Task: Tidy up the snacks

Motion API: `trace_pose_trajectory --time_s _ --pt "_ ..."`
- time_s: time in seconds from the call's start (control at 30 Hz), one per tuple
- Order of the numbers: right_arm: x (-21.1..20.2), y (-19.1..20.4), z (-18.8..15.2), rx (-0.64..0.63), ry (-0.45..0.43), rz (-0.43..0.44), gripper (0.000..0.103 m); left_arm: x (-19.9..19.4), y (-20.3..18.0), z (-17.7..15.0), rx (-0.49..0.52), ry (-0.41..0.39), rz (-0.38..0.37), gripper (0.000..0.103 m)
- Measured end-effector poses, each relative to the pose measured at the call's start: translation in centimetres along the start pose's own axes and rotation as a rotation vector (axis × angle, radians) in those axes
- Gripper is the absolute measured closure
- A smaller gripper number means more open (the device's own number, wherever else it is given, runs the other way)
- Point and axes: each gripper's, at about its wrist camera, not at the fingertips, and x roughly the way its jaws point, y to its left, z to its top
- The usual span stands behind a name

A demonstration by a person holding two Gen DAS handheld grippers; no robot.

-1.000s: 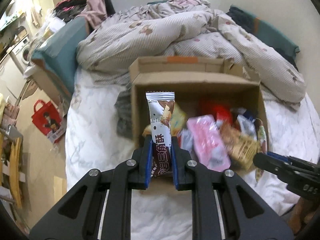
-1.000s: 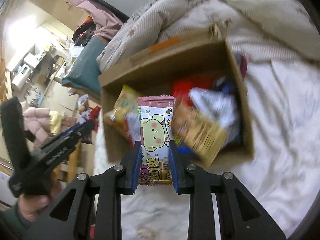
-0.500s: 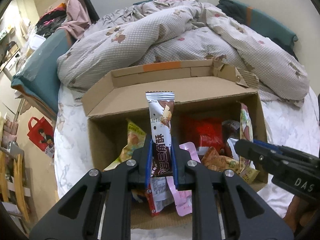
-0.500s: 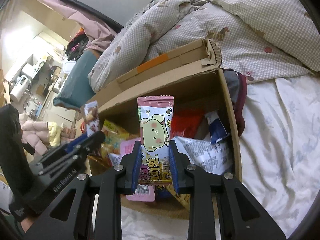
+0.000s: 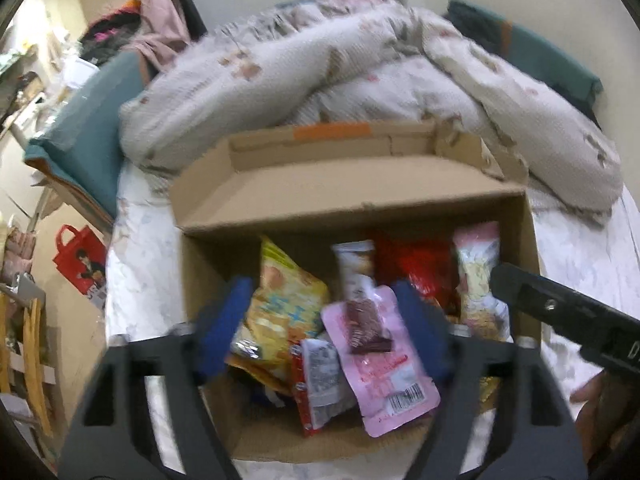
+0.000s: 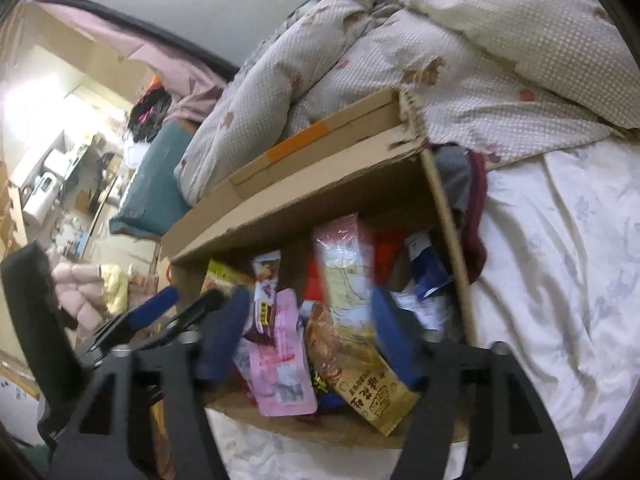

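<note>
Cardboard box (image 5: 348,196) of snack packets, writing blurred, both tools (image 5: 326,316) (image 6: 306,330) just opened, empty.

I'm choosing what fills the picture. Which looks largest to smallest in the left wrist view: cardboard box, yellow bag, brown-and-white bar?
1. cardboard box
2. yellow bag
3. brown-and-white bar

One box (image 5: 400,196), roughly eight snacks (image 5: 384,344)
</note>
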Motion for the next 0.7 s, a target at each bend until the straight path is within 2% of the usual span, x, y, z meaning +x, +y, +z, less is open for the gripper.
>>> trace_pose_trajectory --time_s 0.1,0.17,0.27,0.33,0.4,0.43,0.7 --pt "-1.0 0.3 0.0 -0.015 -0.040 -0.016 0.013 -1.0 0.5 -0.2 0.000 -0.016 0.013 0.020" --pt "-1.9 0.9 -0.1 -0.046 -0.073 -0.021 0.011 -1.8 1.1 -0.4 -0.009 -0.027 0.015 0.020" --pt "-3.7 2.1 -0.5 -0.092 -0.140 -0.031 0.000 -3.1 2.2 -1.1 -0.035 -0.048 -0.008 0.020" --pt "-4.8 3.1 -0.9 -0.108 -0.172 -0.052 0.000 -4.2 2.9 -1.6 -0.052 -0.068 -0.016 0.019" --pt "-5.9 4.3 -1.5 -0.130 -0.186 -0.067 0.000 -5.4 3.9 -2.3 -0.084 -0.092 -0.027 0.003" --pt "-6.2 4.7 -1.6 -0.135 -0.189 -0.071 0.000 -6.0 4.3 -2.7 -0.097 -0.104 -0.031 0.000" --pt "-9.0 7.5 -6.0 -0.204 -0.187 -0.141 0.000 -10.2 7.0 -6.8 -0.106 -0.152 -0.046 0.000"
